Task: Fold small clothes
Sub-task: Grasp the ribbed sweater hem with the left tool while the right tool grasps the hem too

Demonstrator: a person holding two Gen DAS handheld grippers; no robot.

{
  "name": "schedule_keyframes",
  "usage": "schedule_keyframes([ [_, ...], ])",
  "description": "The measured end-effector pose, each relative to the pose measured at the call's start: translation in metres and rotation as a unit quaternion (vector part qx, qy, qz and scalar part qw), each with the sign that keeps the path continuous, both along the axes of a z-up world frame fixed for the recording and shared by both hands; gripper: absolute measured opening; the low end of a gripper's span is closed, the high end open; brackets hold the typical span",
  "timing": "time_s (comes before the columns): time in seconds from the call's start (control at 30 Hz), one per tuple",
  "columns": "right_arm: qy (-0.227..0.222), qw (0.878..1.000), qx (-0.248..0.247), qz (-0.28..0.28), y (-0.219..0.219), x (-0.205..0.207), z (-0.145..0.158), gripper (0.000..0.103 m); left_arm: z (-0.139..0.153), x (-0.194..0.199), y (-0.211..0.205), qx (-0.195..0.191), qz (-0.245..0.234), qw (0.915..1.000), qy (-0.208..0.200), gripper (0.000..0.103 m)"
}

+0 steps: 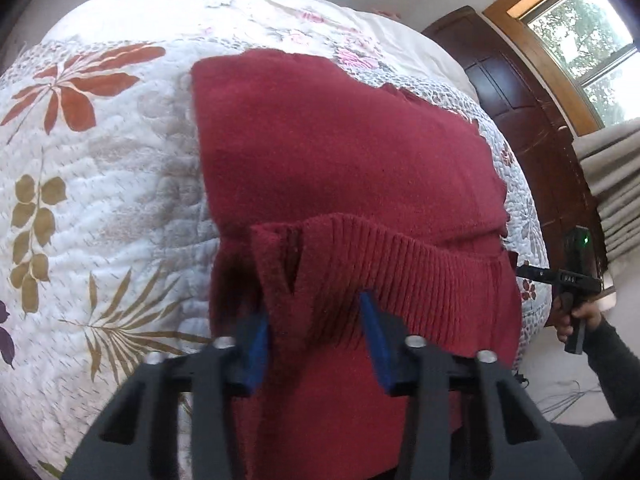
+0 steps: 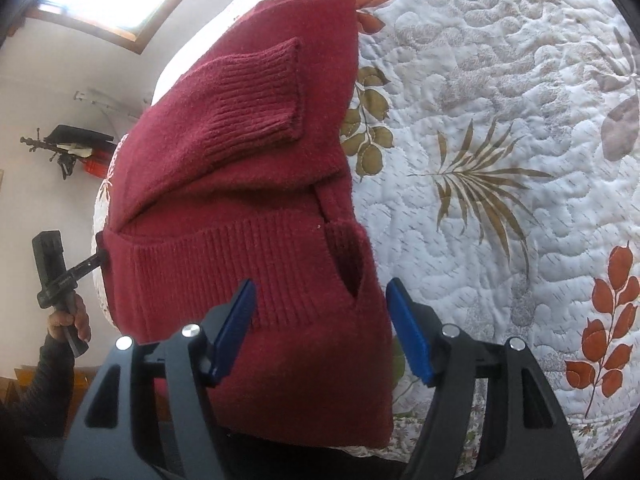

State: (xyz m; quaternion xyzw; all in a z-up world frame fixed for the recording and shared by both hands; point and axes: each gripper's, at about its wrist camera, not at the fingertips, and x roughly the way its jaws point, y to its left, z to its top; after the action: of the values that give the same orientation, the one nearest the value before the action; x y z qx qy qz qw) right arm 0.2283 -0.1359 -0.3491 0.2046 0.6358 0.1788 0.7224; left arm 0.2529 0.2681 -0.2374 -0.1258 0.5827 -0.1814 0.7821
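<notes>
Fingers (image 1: 256, 344) of left gripper (image 1: 316, 344) spread wide, straddling a ribbed hem corner of red sweater (image 1: 344, 160), not clamped. Right gripper (image 2: 320, 332) likewise wide open around the opposite hem corner, blue fingers (image 2: 236, 328) either side of the knit. Lying on flowered quilt (image 1: 100, 200) over the bed, long axis running near to far, hem nearest and draping off the edge. Fuzzy dark-red knit, sides folded in. Folded sleeve cuff (image 2: 256, 104) seen only from right view; window (image 1: 584, 44) and wooden headboard (image 1: 504, 92) only from left.
</notes>
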Motion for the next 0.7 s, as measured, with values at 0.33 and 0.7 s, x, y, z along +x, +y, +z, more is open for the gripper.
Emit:
schedule_keyframes([
  [0.33, -0.005, 1.000, -0.008, 0.030, 0.003, 0.000, 0.002, 0.061, 0.000, -0.003, 0.006, -0.008, 0.002, 1.0000, -0.002, 0.024],
  [0.7, -0.014, 0.998, -0.040, 0.037, 0.003, 0.008, -0.005, 0.059, -0.002, 0.000, -0.003, -0.024, -0.009, 0.9997, 0.007, 0.028],
])
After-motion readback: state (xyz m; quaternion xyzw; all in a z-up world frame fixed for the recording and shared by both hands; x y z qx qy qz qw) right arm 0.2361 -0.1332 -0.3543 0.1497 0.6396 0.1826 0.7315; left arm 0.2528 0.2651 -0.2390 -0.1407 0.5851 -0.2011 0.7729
